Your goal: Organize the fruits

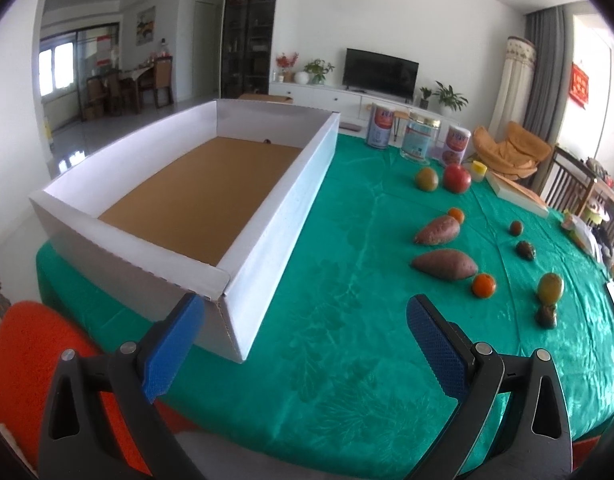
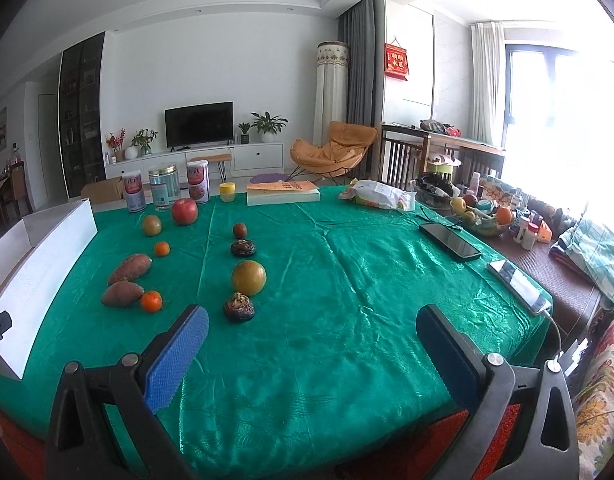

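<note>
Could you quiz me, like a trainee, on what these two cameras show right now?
1. True or false: the cardboard box already holds several fruits.
2. How many sweet potatoes lie on the green tablecloth?
3. Which tongs are gripping something: A) left tongs, B) right tongs, C) neither?

Key:
1. False; no fruit shows inside it.
2. Two: the farther sweet potato and the nearer sweet potato.
3. C; both stand open over the cloth.
</note>
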`<state>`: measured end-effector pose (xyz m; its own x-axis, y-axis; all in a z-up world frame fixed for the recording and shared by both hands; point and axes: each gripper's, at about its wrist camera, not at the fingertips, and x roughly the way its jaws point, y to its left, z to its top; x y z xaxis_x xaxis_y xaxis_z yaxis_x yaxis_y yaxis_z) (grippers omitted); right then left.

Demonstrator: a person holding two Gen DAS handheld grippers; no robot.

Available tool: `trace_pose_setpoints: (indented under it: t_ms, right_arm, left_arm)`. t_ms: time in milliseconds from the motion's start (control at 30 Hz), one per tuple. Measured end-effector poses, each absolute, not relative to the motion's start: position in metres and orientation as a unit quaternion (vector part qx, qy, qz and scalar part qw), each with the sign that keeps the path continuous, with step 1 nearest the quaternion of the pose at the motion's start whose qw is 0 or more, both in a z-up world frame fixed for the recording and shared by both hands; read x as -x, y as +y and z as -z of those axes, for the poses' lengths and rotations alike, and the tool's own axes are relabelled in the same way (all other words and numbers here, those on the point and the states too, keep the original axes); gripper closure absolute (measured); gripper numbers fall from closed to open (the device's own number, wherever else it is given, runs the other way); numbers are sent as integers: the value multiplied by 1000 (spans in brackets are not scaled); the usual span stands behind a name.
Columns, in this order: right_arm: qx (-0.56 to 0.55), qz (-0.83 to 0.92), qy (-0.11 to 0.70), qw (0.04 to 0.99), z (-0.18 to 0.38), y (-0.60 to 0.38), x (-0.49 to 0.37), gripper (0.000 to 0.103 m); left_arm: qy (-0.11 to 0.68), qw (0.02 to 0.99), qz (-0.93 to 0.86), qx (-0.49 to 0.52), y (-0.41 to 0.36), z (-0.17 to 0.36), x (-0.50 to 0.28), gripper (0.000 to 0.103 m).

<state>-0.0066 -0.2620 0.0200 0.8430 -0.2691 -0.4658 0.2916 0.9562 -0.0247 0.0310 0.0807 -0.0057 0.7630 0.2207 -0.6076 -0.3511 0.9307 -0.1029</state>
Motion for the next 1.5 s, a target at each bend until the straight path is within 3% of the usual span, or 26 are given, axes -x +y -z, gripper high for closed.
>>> trace_pose_setpoints:
  t_ms: [433, 967, 1500]
  right_arm:
    - [-12, 139, 241, 960, -17, -246, -1, 0]
    - [-9, 129, 220, 967, -28, -240, 9, 0]
    - [9, 98, 214, 972, -28, -222, 18, 0]
  left_arm:
    - [281, 939, -135, 142, 86, -1, -26, 1]
    - [287, 954, -42, 78, 35, 0, -19, 1]
    - [292, 954, -29, 59, 30, 5, -8, 1]
